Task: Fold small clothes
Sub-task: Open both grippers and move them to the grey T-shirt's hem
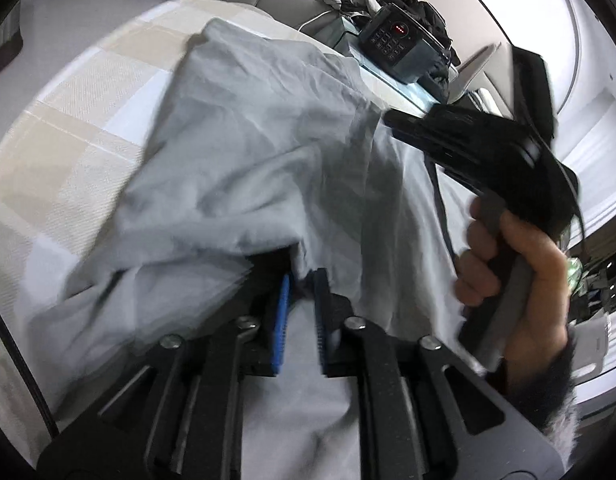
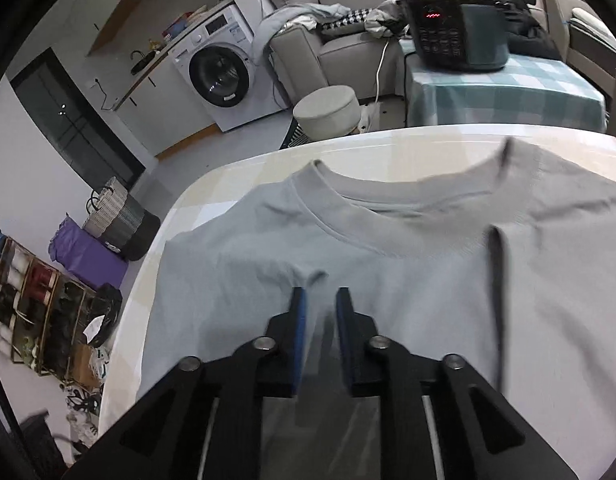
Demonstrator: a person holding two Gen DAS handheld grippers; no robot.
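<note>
Left gripper (image 1: 302,276): jaws nearly closed, blue ribbed pads pinching a bunched fold of the grey T-shirt (image 1: 236,152), which drapes up and away toward 11 o'clock (blurred).

Right gripper (image 2: 320,298): jaws narrowly apart, tips pressed on the shirt (image 2: 388,280); a small pucker of cloth rises at the left tip. Whether cloth is actually gripped, cannot tell. In the left view the right gripper (image 1: 392,122) sits at 2 o'clock, meeting the cloth edge, the person's hand (image 1: 512,268) on its handle.

Progress, judged: early. The ribbed collar (image 2: 348,224) lies open at 12 o'clock and the shirt looks largely spread on the table (image 2: 388,144); one side lifted, no finished fold visible. Remaining: fold both sides in, then lengthwise.

Materials: soft matte knit, lightly creased; glossy pale chequered tabletop, rounded edge.
</note>
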